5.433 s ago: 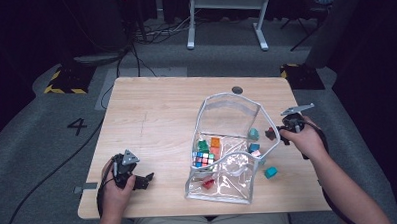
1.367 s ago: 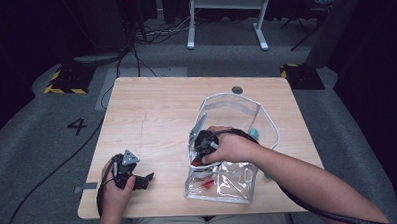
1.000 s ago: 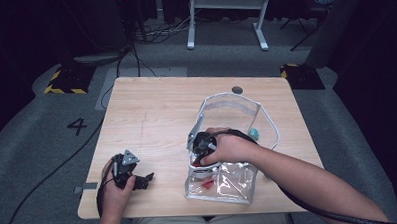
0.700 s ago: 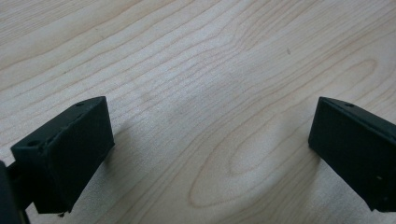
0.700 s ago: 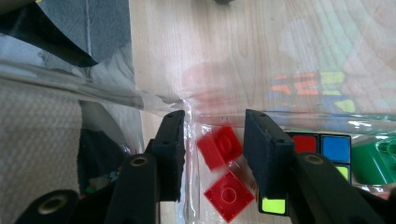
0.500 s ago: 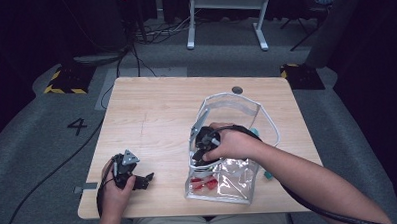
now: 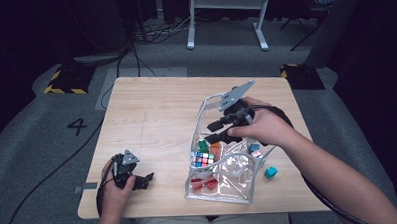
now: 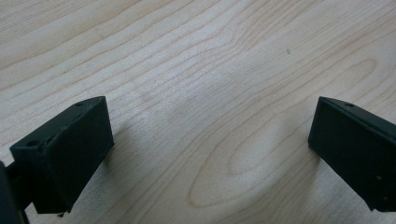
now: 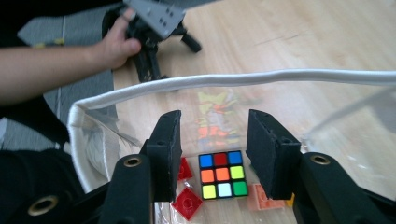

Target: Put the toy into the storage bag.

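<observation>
The right gripper (image 9: 214,154) hung above the clear plastic pouch (image 7: 224,191), its jaws parted and just opening, nothing between them. Below, inside the pouch, lay a glossy nine-tiled puzzle cube (image 9: 222,180) beside red bricks (image 9: 187,201).

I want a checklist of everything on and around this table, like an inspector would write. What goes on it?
Surface: pale wooden table, bare grain under the left gripper.
Job's things: clear bag with a white rim, standing open; inside lie a puzzle cube, red bricks and other small blocks.
Clutter: teal block on the table beside the bag.
Grippers: right gripper above the cube, jaws apart, having just been opening, nothing between them; left gripper resting on the table, jaws wide.
Cables: black cable trailing over the floor.
Surroundings: grey floor with a painted 4, white stand legs behind.
</observation>
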`<action>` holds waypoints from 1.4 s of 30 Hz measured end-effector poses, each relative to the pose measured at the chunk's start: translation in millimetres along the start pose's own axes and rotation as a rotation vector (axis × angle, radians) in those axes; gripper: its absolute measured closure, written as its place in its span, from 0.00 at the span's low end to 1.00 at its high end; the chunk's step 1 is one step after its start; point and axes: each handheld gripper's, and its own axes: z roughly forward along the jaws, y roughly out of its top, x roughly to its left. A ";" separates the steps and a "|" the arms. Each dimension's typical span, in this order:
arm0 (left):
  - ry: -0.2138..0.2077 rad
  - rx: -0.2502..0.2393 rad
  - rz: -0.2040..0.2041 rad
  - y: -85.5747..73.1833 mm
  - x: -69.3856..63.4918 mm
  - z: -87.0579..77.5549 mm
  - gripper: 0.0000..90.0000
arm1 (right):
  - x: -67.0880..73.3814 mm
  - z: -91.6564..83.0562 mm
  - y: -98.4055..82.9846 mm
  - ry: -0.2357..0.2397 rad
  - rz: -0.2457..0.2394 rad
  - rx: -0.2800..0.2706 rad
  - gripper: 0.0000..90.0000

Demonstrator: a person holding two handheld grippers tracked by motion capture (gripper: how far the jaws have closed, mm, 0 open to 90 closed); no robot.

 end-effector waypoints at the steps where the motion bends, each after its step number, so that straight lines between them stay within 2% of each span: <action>1: 0.000 0.000 0.000 0.0 0.0 0.0 0.00 | -0.7 -7.5 -2.0 -0.011 0.012 -0.016 0.62; 3: 0.000 -0.002 -0.001 0.0 0.0 0.2 0.00 | -2.8 -22.5 -6.9 -0.034 0.026 -0.044 0.61; 6: 0.003 -0.005 -0.005 0.0 -0.5 0.5 0.00 | -4.4 -44.7 -17.3 -0.070 0.078 -0.086 0.59; 10: 0.007 -0.003 -0.004 0.5 -0.5 0.4 0.00 | -11.1 -73.9 -40.3 -0.125 0.136 -0.137 0.58; 18: 0.002 -0.005 -0.007 0.7 -0.6 1.1 0.00 | -27.1 -118.1 -97.8 -0.251 0.237 -0.172 0.56; 23: -0.003 -0.004 -0.005 0.8 -0.4 1.2 0.00 | -31.2 -134.8 -128.3 -0.313 0.283 -0.184 0.54; 28: -0.002 -0.005 -0.006 0.7 -0.4 1.3 0.00 | -29.4 -136.7 -155.6 -0.334 0.326 -0.195 0.51; 31: 0.001 -0.006 -0.008 0.7 -0.6 1.2 0.00 | -26.9 -130.6 -169.8 -0.344 0.340 -0.200 0.50; 39: -0.003 -0.004 -0.005 0.8 -0.3 1.2 0.00 | -21.5 -89.5 -205.7 -0.329 0.360 -0.159 0.46; 42: -0.004 -0.004 -0.005 0.8 -0.3 1.2 0.00 | -20.1 -72.9 -217.7 -0.316 0.379 -0.161 0.45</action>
